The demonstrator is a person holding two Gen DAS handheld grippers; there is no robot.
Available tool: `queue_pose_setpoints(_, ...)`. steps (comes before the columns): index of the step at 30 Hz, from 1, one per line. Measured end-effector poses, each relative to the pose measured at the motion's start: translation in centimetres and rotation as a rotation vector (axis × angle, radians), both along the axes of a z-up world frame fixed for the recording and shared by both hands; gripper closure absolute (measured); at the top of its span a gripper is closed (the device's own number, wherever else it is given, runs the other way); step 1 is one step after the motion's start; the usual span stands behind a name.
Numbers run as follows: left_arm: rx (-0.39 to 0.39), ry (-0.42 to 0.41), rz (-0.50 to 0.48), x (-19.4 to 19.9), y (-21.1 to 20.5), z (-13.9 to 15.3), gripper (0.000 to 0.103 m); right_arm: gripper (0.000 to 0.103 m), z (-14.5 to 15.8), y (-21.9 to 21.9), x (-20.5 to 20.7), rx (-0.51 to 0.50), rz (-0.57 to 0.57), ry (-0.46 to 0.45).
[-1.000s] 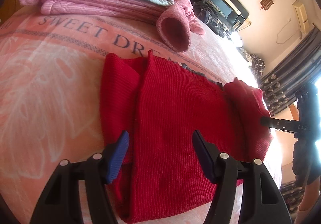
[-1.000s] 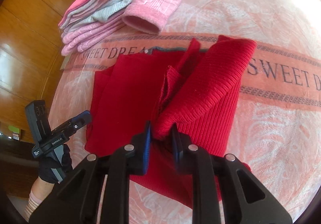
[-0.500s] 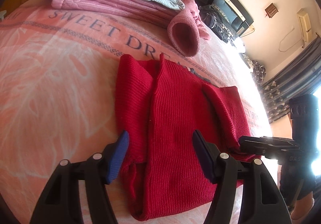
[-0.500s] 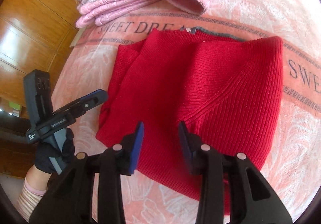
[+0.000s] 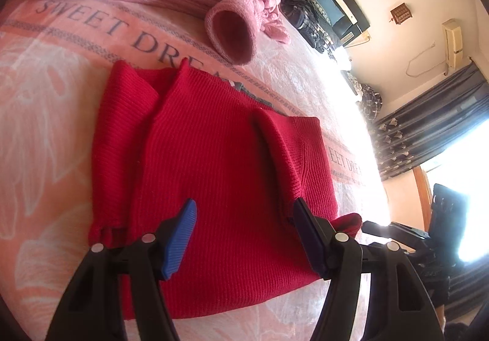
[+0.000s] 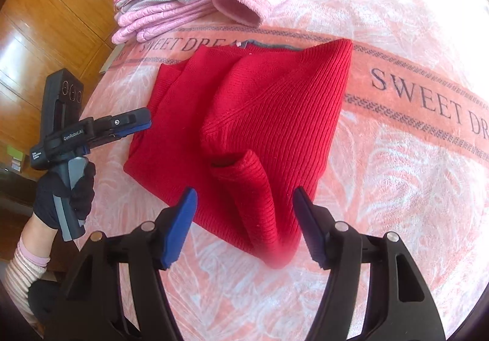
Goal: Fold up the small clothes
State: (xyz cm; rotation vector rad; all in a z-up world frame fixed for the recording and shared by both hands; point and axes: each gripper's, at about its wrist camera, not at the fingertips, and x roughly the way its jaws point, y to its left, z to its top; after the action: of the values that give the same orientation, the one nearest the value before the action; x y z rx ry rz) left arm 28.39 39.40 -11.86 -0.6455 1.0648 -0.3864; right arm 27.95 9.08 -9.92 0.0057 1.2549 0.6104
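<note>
Peach-pink bedspread (image 6: pixel 397 157), printed with white leaves and a "SWEET DREAM" band, fills both views, with wooden wardrobe panels (image 6: pixel 45 20) at 10 o'clock in the right wrist view and dark curtains (image 5: pixel 428 127) at 3 o'clock in the left one. Your red ribbed knit sweater (image 6: pixel 259 114) lies on the bed just below that lettered band.

A second ago your right gripper (image 6: pixel 244 224) was pinching the sweater's right side and carrying it inward. Now its blue-padded fingers (image 6: pixel 180 218) are spread wide and hold nothing, and the folded panel lies flat across the body. The sleeve (image 6: pixel 262 206) runs down toward 6 o'clock, its cuff end resting on the bedspread between your open fingers. Your left gripper (image 5: pixel 244 237) has kept its fingers spread throughout; it hovers low over the sweater's near hem, and I cannot tell whether it touches the cloth.

So both sides are turned in: the left panel (image 5: pixel 122 133) sits at 9 o'clock in the left wrist view, the right one at 3 o'clock. What remains, by my reading, is the lengthwise fold, and that loose cuff hanging past the hem probably needs tucking first or it will stick out.

A folded stack of pink and grey striped clothes (image 6: pixel 159 4) waits at 11 o'clock, with a pink knitted sleeve opening (image 6: pixel 241 7) beside it, near the sweater's collar but apart from it.
</note>
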Motion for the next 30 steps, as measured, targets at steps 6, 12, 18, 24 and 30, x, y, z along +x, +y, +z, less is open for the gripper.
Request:
queue_pose_setpoints(6,-0.072,0.057,-0.004,1.0,-1.9,-0.9,0.037,0.072,-2.3,2.0,1.3,0.019,0.065,0.006)
queue_pose_setpoints(12,-0.173,0.13,-0.022,2.1,-3.9,-2.9,0.037,0.096,-1.1,-0.4,1.0,0.176,0.055,0.022)
queue_pose_setpoints(18,-0.366,0.164,0.006,4.5,-6.0,-4.7,0.037,0.096,1.1,-3.0,-0.1,0.266,0.044,0.005)
queue_pose_setpoints(24,-0.46,0.15,0.03,7.7,-8.0,-5.5,0.037,0.096,1.2,-3.5,-0.5,0.282,0.057,0.006)
queue_pose_setpoints(30,-0.469,0.175,-0.015,9.7,-9.7,-7.3,0.038,0.096,1.8,-3.8,-1.2,0.311,0.079,-0.011)
